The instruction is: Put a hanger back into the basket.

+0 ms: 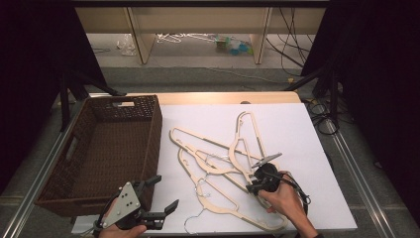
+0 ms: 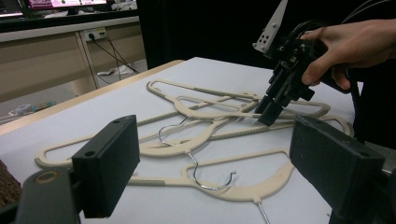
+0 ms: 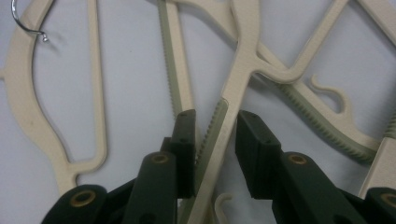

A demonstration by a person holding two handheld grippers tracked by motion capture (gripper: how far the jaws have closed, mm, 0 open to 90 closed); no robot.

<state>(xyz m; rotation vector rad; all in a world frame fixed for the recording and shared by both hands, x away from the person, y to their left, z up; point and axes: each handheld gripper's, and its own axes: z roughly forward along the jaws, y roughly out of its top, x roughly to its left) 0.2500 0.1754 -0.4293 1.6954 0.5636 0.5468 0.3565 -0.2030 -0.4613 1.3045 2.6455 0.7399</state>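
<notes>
Several cream plastic hangers (image 1: 223,158) with metal hooks lie tangled on the white table top (image 1: 297,124). My right gripper (image 1: 250,188), held in a hand, points down into the pile near its right side. In the right gripper view its jaws (image 3: 215,128) straddle the ribbed bar of one hanger (image 3: 243,56); the left pad touches the bar and a narrow gap stays at the right pad. My left gripper (image 1: 166,191) hovers open at the table's front left with nothing between its jaws. The left gripper view (image 2: 212,135) looks across the pile toward the right gripper (image 2: 267,115).
A dark brown wicker basket (image 1: 154,130), with nothing in it, stands at the left of the table. A loose hanger hook (image 1: 194,220) lies near the front edge. Black curtains and stands flank the table; cables lie on the floor at the right.
</notes>
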